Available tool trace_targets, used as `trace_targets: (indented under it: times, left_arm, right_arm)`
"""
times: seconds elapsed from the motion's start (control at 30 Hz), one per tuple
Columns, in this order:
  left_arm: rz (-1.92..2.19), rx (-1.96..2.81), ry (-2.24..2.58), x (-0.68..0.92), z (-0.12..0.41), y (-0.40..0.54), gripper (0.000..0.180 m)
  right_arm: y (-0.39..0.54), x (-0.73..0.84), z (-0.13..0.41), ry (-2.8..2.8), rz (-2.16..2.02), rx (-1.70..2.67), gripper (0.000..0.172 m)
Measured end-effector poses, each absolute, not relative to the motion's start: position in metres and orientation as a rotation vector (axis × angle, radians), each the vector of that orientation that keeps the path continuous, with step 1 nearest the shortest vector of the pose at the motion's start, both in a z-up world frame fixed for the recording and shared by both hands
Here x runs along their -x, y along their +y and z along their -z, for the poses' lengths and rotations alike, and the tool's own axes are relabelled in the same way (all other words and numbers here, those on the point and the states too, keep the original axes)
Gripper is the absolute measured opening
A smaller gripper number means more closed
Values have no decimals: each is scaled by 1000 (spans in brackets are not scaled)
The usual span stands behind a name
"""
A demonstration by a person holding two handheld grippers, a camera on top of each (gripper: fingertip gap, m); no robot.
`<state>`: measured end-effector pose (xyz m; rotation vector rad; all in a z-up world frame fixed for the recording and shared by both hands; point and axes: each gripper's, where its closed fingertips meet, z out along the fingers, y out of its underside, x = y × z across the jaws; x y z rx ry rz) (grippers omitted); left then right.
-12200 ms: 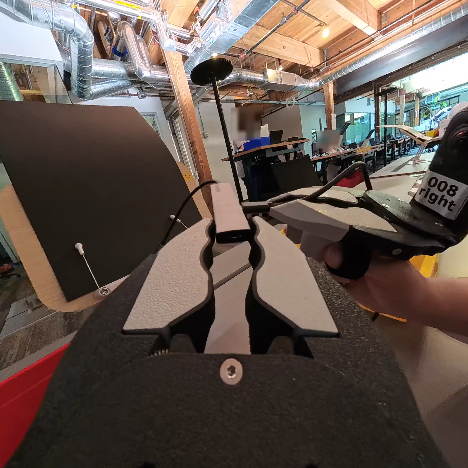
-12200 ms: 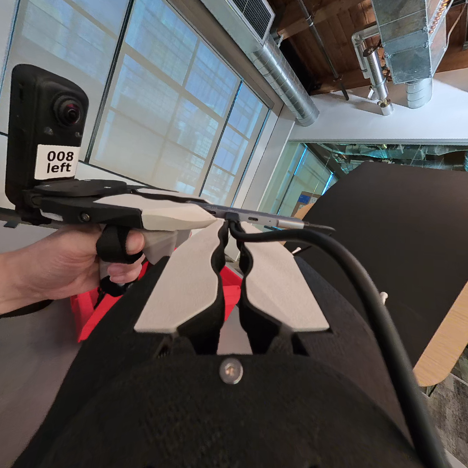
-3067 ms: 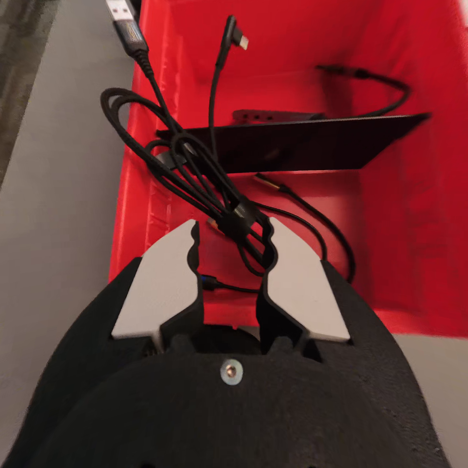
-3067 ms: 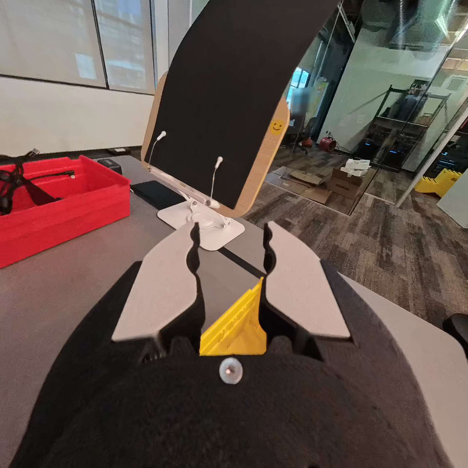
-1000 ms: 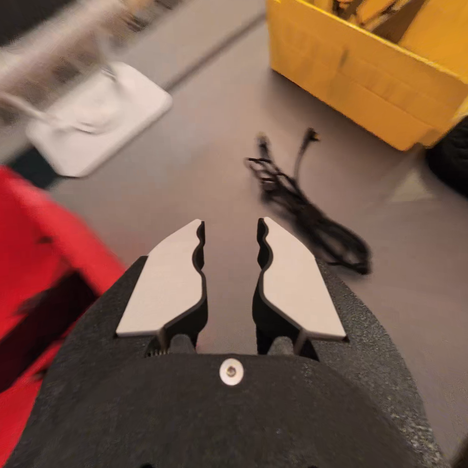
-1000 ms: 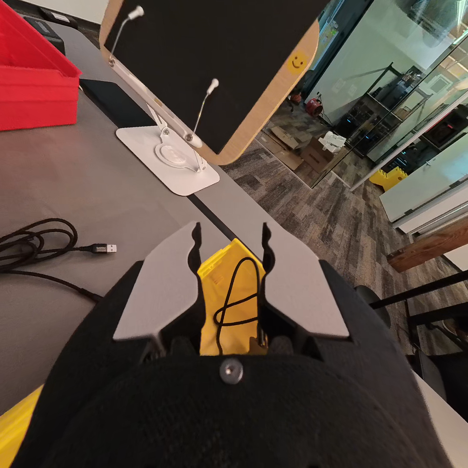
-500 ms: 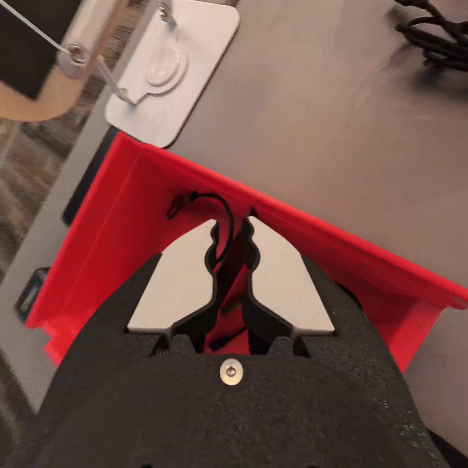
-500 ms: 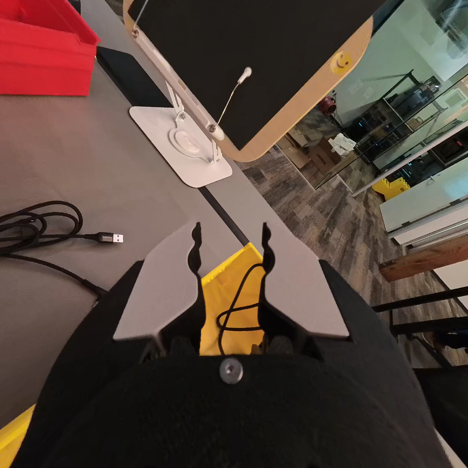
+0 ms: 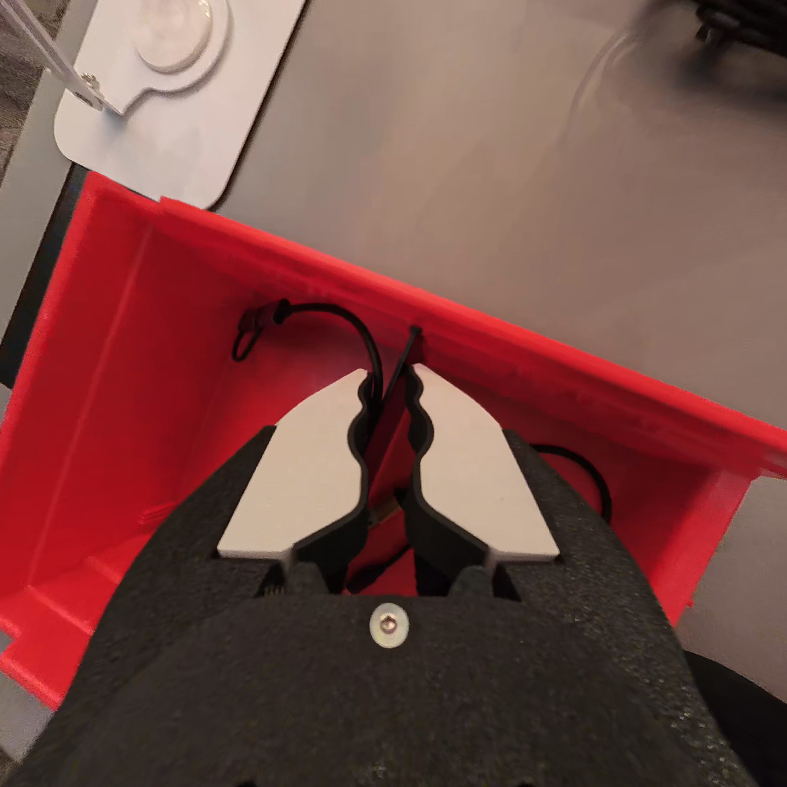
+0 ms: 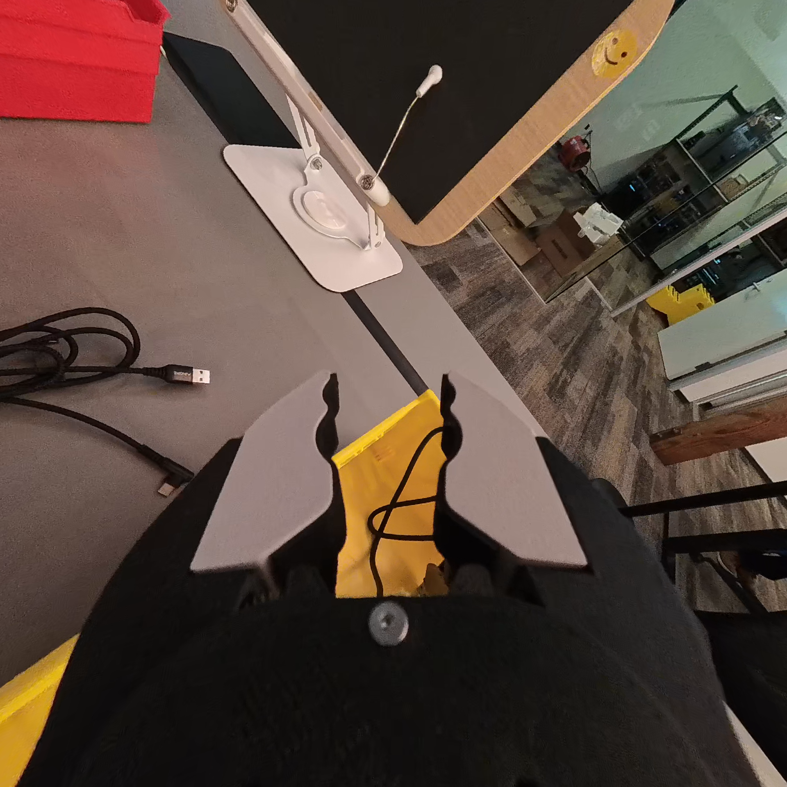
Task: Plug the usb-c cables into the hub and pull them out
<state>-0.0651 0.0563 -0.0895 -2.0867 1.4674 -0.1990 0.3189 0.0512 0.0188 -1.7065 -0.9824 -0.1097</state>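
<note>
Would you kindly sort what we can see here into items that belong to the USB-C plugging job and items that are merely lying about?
Belonging to the job:
- black cable in the red bin
- left hand-held gripper, reaching into that bin
- right hand-held gripper, open
- bundled black cable on the table
- thin cable in the yellow bin

Lying about:
- white stand base
- black board

An open-plan office or lab space. The grey worktop (image 10: 127, 221) stands beside glass partition walls (image 10: 702, 140) and wood-look flooring (image 10: 575, 362). Metal storage racks (image 10: 698, 170) and cardboard boxes (image 10: 549, 238) lie beyond.
</note>
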Motion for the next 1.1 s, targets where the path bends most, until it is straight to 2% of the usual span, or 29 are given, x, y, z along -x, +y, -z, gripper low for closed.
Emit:
trace_targets:
  times: [0.4, 0.47, 0.7, 0.77, 0.83, 0.93, 1.1]
  left_arm:
    - [176, 2083, 1478, 69, 79, 51, 10]
    - [176, 2080, 1476, 70, 76, 51, 3]
    - [281, 1995, 1368, 61, 35, 52, 0]
    - [259, 1997, 1413, 61, 38, 48, 4]
    - [194, 2025, 1436, 62, 48, 50, 23]
    - [160, 2082, 1457, 58, 66, 50, 23]
    - [151, 2118, 1437, 53, 79, 58, 11]
  right_arm:
    - [51, -320, -14, -1005, 130, 1721, 47]
    - [51, -320, -12, -1013, 136, 1727, 47]
    - [51, -321, -9, -1024, 136, 1739, 47]
    - [51, -321, -8, -1024, 133, 1743, 47]
    - [51, -321, -8, -1024, 130, 1745, 47]
    - [51, -322, -7, -1029, 135, 1749, 47]
    - [50, -323, -6, -1033, 139, 1754, 47]
